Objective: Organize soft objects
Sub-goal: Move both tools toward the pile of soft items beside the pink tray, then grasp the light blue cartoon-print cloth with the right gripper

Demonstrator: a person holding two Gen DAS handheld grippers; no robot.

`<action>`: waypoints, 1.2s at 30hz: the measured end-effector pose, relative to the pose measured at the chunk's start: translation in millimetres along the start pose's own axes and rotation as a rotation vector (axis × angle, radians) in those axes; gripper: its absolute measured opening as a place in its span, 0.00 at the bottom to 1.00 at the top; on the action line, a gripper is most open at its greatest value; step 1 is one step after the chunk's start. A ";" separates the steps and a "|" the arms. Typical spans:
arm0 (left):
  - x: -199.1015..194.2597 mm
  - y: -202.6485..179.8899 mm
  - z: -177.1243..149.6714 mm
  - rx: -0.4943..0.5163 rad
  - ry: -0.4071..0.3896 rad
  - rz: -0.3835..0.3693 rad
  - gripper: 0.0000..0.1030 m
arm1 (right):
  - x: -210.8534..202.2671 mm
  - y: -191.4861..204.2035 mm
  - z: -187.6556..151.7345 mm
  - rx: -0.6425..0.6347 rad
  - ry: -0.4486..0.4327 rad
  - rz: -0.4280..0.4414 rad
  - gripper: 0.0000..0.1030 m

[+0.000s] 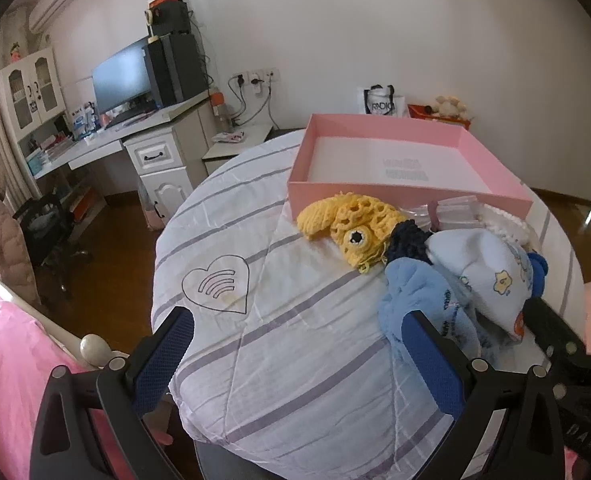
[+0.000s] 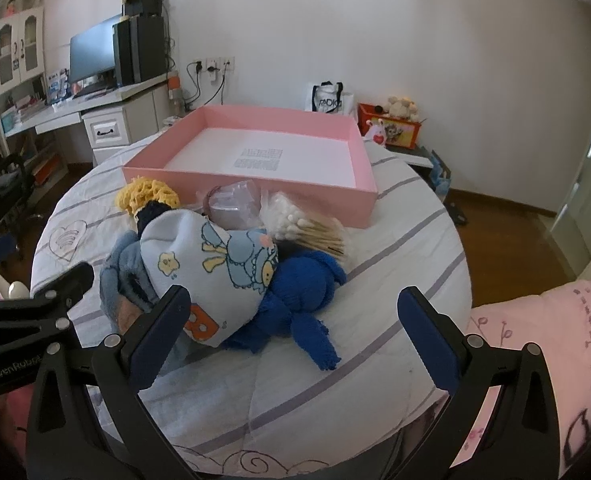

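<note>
Both tools are hanging above the striped bedding (image 1: 295, 340) with jaws spread wide and nothing between them. The left tool (image 1: 295, 354) is sitting over bare quilt, with the pile of soft things ahead of it and to its right; its right finger (image 1: 431, 360) is lying just beside the light blue cloth (image 1: 419, 304), though contact cannot be told. The right tool (image 2: 295, 338) is facing the same heap head-on: the pale printed hat (image 2: 211, 272) is resting on top, directly ahead of its left finger (image 2: 159, 340), while the dark blue knit (image 2: 303, 300) is lying between the fingers and a little ahead. Further off, the yellow crochet piece (image 1: 347, 224) is lying against the near wall of the pink box (image 2: 255, 184), beside a bag of cotton swabs (image 2: 303, 224) and some clear plastic. The box is standing open beyond the heap, holding none of the pile's things, probably so each item can be carried straight forward into it. Judging by the stance, the right tool is best placed to take the blue knit or the hat first.
</note>
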State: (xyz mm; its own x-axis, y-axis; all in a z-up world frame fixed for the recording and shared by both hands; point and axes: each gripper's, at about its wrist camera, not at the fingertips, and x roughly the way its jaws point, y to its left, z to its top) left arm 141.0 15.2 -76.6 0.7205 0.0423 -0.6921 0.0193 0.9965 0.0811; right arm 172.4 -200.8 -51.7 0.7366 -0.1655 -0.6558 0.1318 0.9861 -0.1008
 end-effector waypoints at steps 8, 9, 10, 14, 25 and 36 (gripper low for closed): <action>10.3 14.5 -2.4 -0.006 0.033 -0.040 1.00 | 9.4 -2.2 8.0 0.106 0.047 0.084 0.89; 11.2 17.5 -2.5 -0.014 0.036 -0.045 1.00 | 11.7 0.4 9.0 0.102 0.053 0.080 0.84; 12.8 22.6 -2.5 -0.028 0.040 -0.053 1.00 | 13.2 3.2 9.6 0.097 0.058 0.078 0.82; 19.3 37.6 -1.4 -0.062 0.050 -0.059 1.00 | 17.7 19.0 13.9 0.072 0.068 0.100 0.78; 39.3 76.0 -3.2 -0.161 0.089 -0.065 1.00 | 30.0 48.7 18.5 0.015 0.111 0.071 0.63; 51.2 89.7 -4.9 -0.200 0.114 -0.082 1.00 | 38.7 64.9 20.8 -0.058 0.074 -0.012 0.37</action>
State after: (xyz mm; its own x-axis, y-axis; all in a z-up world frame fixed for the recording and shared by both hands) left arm 176.2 107.2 -108.3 0.6387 -0.0431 -0.7682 -0.0709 0.9909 -0.1145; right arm 223.3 -143.4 -68.0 0.6837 -0.1777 -0.7078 0.0995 0.9835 -0.1508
